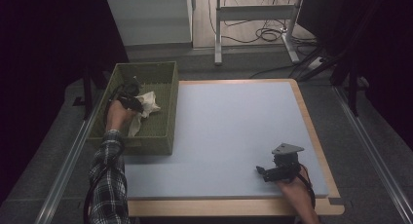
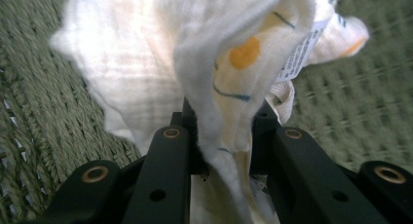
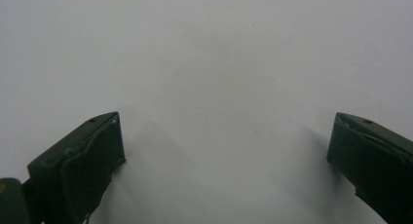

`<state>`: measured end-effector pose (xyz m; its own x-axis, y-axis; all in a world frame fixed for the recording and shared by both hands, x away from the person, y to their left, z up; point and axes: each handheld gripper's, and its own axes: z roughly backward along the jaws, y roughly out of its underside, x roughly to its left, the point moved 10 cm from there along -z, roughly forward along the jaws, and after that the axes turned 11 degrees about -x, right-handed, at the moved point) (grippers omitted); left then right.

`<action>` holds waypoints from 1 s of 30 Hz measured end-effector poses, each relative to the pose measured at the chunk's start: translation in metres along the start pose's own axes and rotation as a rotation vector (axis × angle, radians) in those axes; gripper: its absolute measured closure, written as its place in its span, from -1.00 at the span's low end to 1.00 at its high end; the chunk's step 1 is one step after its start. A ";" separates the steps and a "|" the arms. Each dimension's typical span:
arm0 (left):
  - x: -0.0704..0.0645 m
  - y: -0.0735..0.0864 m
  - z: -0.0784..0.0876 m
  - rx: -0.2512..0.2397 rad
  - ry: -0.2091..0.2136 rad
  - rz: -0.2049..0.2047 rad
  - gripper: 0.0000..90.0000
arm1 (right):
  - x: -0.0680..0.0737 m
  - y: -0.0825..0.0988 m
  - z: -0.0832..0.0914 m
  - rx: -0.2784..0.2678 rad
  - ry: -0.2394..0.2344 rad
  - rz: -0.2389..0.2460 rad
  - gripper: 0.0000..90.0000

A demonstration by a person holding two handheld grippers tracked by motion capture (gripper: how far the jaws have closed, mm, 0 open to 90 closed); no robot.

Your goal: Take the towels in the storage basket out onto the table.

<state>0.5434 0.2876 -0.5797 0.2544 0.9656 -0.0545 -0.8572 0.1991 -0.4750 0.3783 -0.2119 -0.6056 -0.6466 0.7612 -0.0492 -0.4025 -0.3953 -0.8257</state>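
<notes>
- Cloth (image 2: 160,63): white, with orange dots, thin blue lines and a sewn-in label; it lies crumpled inside the green woven basket (image 1: 165,131) at the left edge of the desk (image 1: 234,131), toward the basket's middle.
- Handling, as a judgement: soft, light and limp. It should bunch and drape rather than hold shape, so a pinch on a thick fold is safer than one on a single edge. It is not fragile, though a loose corner may drag or catch on the weave.
- Left gripper (image 2: 221,136): reached down into the basket, its jaws nearly closed with a fold of the cloth pinched between them. The grip appears to sit on a gathered ridge near the middle of the cloth, with the rest hanging to either side.
- Basket: deep, straight-sided, its ribbed weave showing under and around the cloth. Its walls are the main obstacle; the cloth must rise above the rim before it travels sideways.
- Right gripper (image 1: 265,173): rests near the desk's front right corner, well apart from the basket. Its jaws stand wide open over bare desk and hold nothing.
- Desk: pale grey top with a wooden border.
- Floor beyond the desk: cables and a metal frame, well apart from the work.
</notes>
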 end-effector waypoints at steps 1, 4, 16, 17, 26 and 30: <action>0.000 -0.002 0.007 -0.023 0.013 0.010 0.69 | 0.000 0.000 0.000 0.000 0.000 0.000 -1.00; -0.002 -0.007 0.019 -0.055 0.045 0.024 0.70 | 0.000 0.000 0.000 0.000 0.001 0.000 -1.00; -0.012 -0.014 0.065 -0.171 0.109 0.009 0.68 | 0.000 0.000 0.000 0.000 0.001 0.002 -1.00; -0.013 -0.014 0.069 -0.174 0.113 0.003 0.67 | 0.000 0.000 0.000 0.000 0.001 0.002 -1.00; -0.022 -0.019 0.099 -0.221 0.142 0.001 0.67 | 0.000 0.000 0.000 0.000 0.001 0.001 -0.99; -0.031 -0.023 0.109 -0.245 0.154 -0.017 0.66 | 0.000 0.000 0.000 0.000 0.001 0.003 -0.99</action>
<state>0.5061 0.2710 -0.4711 0.3488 0.9219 -0.1689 -0.7234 0.1502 -0.6739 0.3779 -0.2118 -0.6054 -0.6469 0.7608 -0.0520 -0.4008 -0.3972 -0.8256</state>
